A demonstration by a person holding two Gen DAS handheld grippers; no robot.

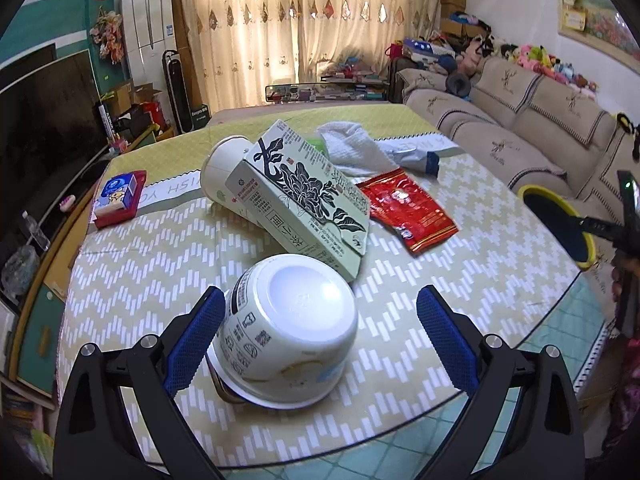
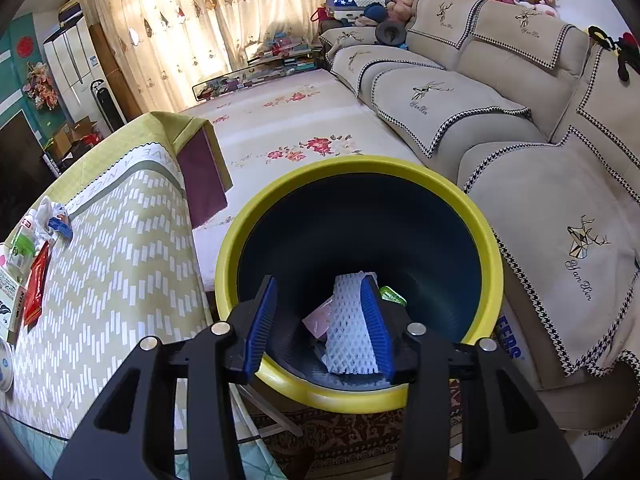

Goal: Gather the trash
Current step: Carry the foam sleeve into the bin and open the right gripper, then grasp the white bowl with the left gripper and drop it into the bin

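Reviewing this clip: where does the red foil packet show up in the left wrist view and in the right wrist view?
Left wrist view: the red foil packet lies flat on the tablecloth, right of centre, beside the green carton.
Right wrist view: it sits at the far left edge, seen foreshortened, next to the carton.
Shared landmark: the yellow-rimmed bin, right edge in the left view, centre in the right.

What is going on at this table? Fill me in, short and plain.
Someone is clearing trash with two handheld grippers. The left gripper is open around an upturned white bowl on the table; a tea carton, paper cup and red packet lie beyond it. The right gripper is open over the yellow-rimmed bin, where white foam netting lies.
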